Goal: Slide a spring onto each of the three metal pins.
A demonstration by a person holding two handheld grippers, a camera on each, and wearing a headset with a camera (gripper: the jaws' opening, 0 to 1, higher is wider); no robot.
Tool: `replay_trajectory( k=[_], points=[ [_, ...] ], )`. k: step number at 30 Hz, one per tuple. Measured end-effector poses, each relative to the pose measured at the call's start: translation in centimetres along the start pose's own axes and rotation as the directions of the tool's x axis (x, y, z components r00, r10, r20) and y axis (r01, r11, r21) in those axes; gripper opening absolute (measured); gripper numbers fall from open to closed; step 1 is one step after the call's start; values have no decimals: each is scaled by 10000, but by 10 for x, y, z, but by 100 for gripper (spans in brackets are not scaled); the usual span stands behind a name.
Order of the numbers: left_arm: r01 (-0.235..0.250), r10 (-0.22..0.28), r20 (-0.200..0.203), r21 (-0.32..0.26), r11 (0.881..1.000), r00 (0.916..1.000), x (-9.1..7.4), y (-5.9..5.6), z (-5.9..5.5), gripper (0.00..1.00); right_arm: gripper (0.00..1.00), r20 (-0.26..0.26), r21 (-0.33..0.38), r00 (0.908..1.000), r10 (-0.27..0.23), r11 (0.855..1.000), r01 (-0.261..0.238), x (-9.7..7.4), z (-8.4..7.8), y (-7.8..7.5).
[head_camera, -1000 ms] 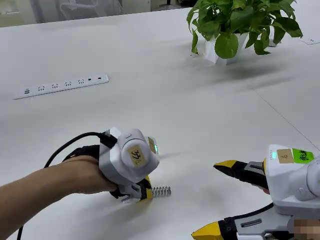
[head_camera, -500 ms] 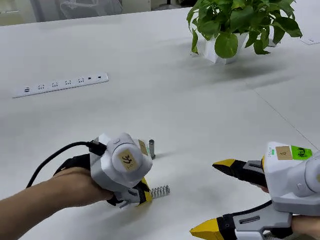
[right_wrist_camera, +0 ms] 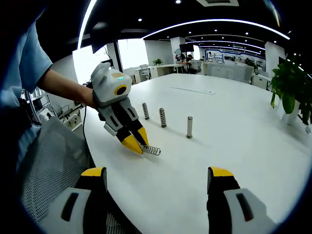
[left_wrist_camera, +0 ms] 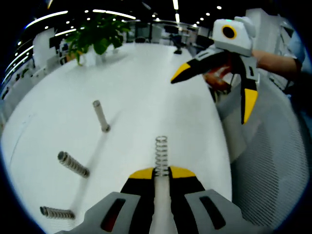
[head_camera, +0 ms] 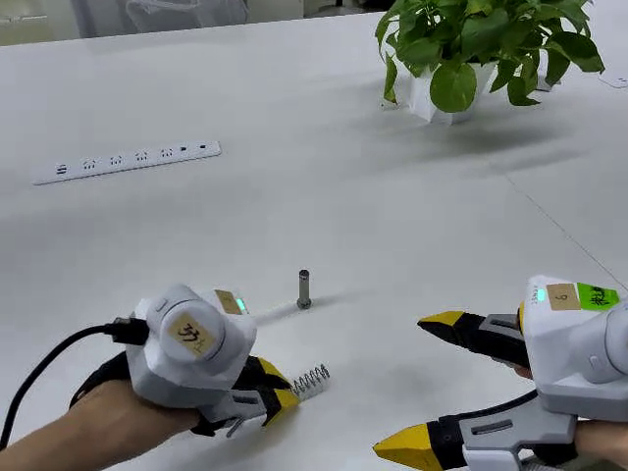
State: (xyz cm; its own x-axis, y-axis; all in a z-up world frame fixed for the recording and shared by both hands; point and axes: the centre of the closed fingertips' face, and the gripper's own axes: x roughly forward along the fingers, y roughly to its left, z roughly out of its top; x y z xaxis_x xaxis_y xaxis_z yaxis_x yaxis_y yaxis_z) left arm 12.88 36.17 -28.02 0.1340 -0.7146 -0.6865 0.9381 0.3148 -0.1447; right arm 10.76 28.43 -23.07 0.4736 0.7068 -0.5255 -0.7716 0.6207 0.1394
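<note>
The white worktop [head_camera: 392,226] has lots of bare room. Nothing lies between the left gripper [head_camera: 282,391] and the bare pin [head_camera: 304,289], so that path is clear. The spring [head_camera: 312,380] pinched in its jaws sticks out in front. A pin with a spring on [right_wrist_camera: 163,117] and a second pin with a spring on [right_wrist_camera: 145,111] stand in a row beside the bare pin, so that side is tight. The right gripper [head_camera: 404,388], jaws spread wide, sits well apart, with bare worktop between. The plant [head_camera: 481,49] and the power strip [head_camera: 128,162] are far back.
</note>
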Motion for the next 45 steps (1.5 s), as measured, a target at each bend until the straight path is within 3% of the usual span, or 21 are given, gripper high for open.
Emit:
replay_trajectory(
  k=[3, 9, 13, 16, 21, 23, 28, 33, 37, 45],
  points=[
    [4, 3, 358, -189, 9998, 9994, -7, -5, 5, 10, 84, 124, -129, 9999, 62, 9999, -60, 0, 8, 2],
    [-52, 49, 667, 39, 10000, 9978, -17, -13, 7, 10, 81, 364, -231, 9984, 443, 9988, -435, 5, 22, 10],
    [33, -65, 773, 414, 9991, 9970, -26, -19, 4, 10, 71, 367, -229, 9927, 1152, 9932, -1144, 10, 28, 26],
    [-35, -11, 930, 489, 9988, 9957, -34, -19, 3, 10, 69, 319, -253, 9878, 1524, 9881, -1516, 17, 31, 35],
    [265, -345, 1203, 673, 9974, 9921, -44, -26, 4, 10, 57, 157, -369, 9684, 2491, 9680, -2484, 26, 36, 54],
    [455, -544, 1267, 722, 9963, 9905, -47, -30, 4, 10, 54, -48, -332, 9537, 3007, 9531, -3007, 28, 36, 62],
    [730, -850, 1186, 1019, 9921, 9893, -53, -38, 2, 10, 37, -615, -655, 9272, 3694, 9255, -3730, 30, 33, 70],
    [802, -945, 1192, 1198, 9896, 9884, -56, -40, 3, 10, 32, -903, -837, 9169, 3887, 9145, -3959, 33, 32, 69],
    [913, -1073, 1112, 1401, 9859, 9880, -57, -43, 3, 10, 27, -826, -810, 9139, 3973, 9114, -4035, 35, 36, 69],
    [1028, -1213, 1001, 1734, 9795, 9876, -59, -46, 2, 10, 20, -1112, -871, 8941, 4338, 8920, -4436, 40, 32, 78]
  ],
)
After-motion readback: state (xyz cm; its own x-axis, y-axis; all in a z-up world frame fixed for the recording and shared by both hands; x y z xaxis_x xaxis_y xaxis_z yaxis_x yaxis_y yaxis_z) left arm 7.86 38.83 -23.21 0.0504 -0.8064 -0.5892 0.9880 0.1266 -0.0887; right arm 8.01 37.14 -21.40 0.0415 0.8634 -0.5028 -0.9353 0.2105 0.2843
